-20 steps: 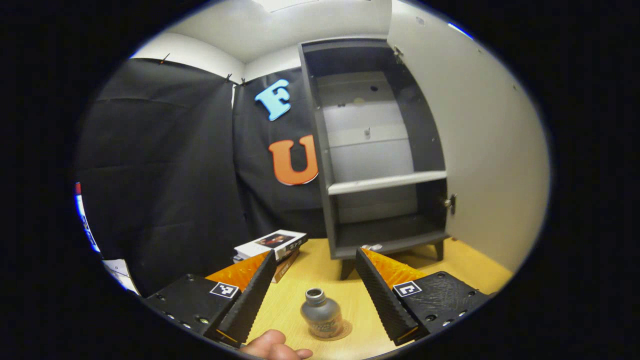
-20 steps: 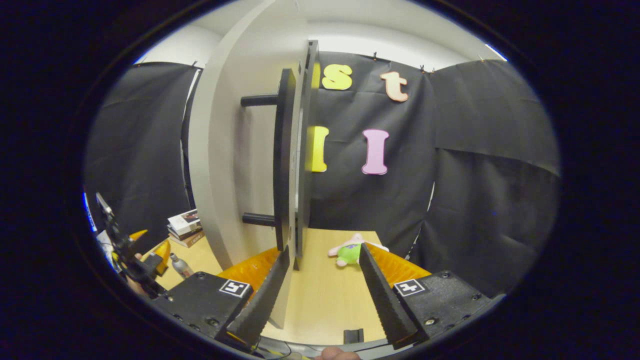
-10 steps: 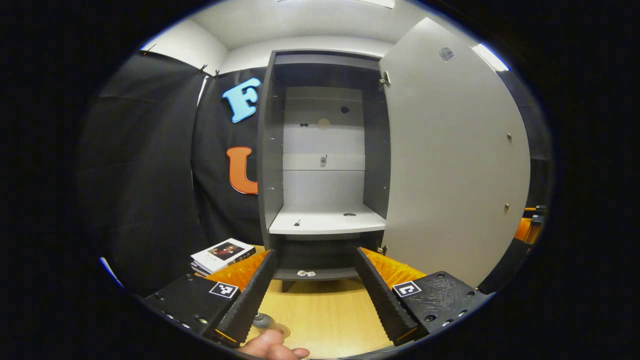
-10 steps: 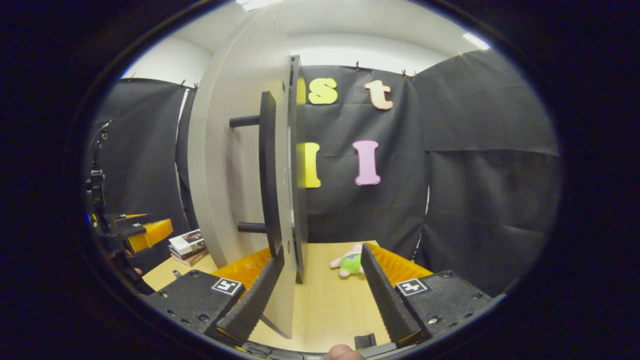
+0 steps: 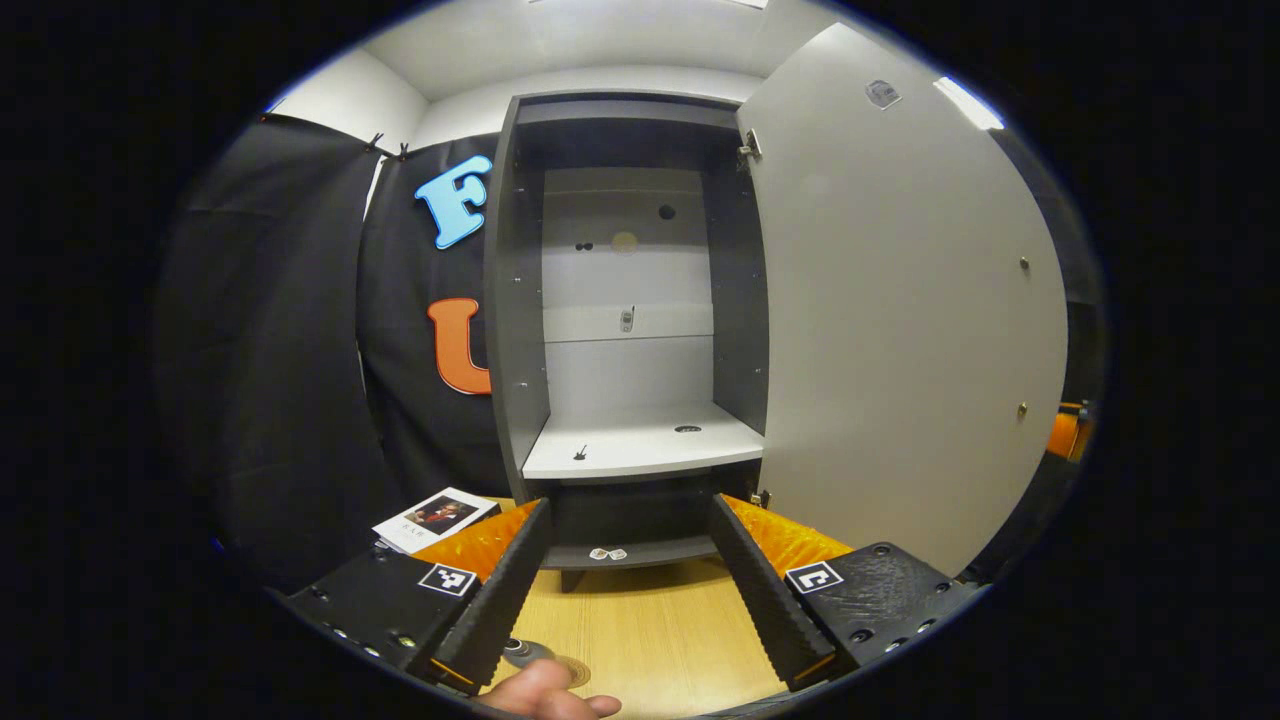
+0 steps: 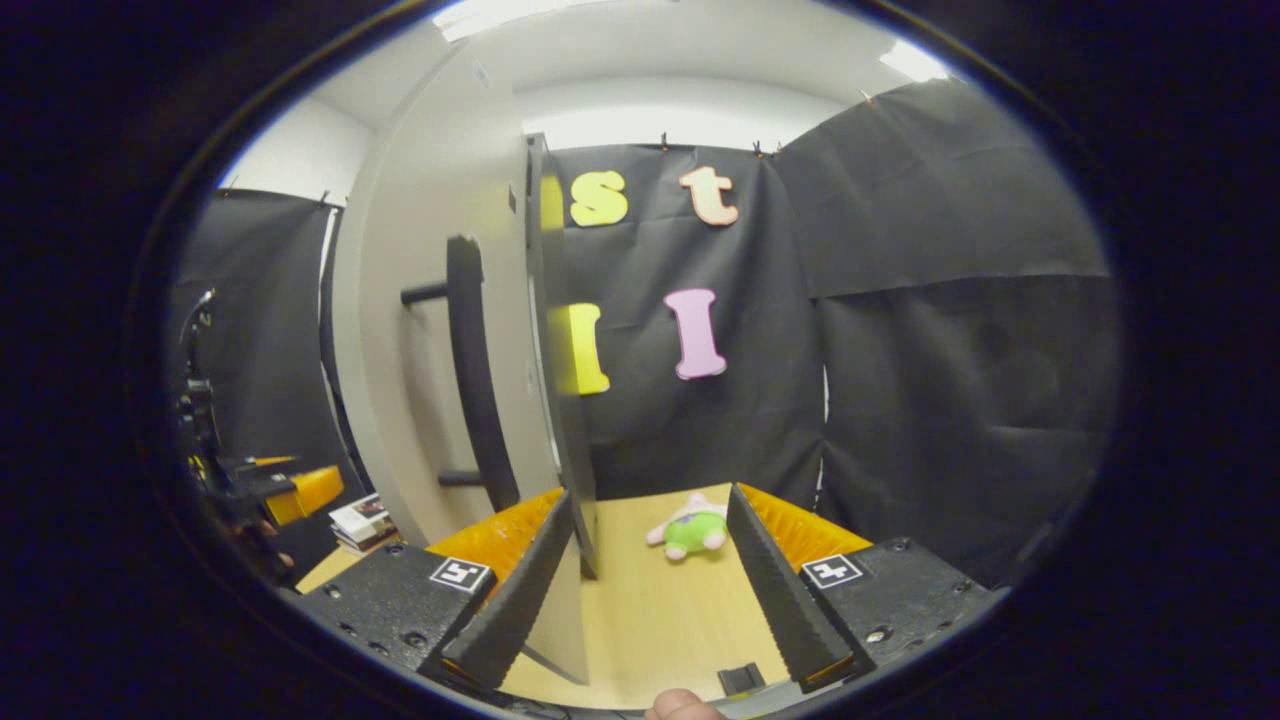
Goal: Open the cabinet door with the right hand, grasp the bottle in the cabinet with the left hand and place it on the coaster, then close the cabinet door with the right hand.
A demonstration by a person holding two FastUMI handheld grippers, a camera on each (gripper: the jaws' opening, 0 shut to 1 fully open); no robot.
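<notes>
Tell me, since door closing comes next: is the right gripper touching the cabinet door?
Cannot tell. The right gripper view shows the edge of the cabinet door inside the open right gripper, beside one finger; contact unclear.

So over the last second the left gripper swung up off the small grey metal bottle — a second ago the bottle sat right between its fingers on the round coaster, now just its cap peeks out at the bottom edge of the left gripper view, beside the left finger. That view now looks square into the dark grey cabinet, where before it saw it at an angle. The light grey cabinet door has swung too (its black bar handle drifted left in the right gripper view), and the green-and-pink plush toy now shows fully between the fingers of the right gripper.
</notes>
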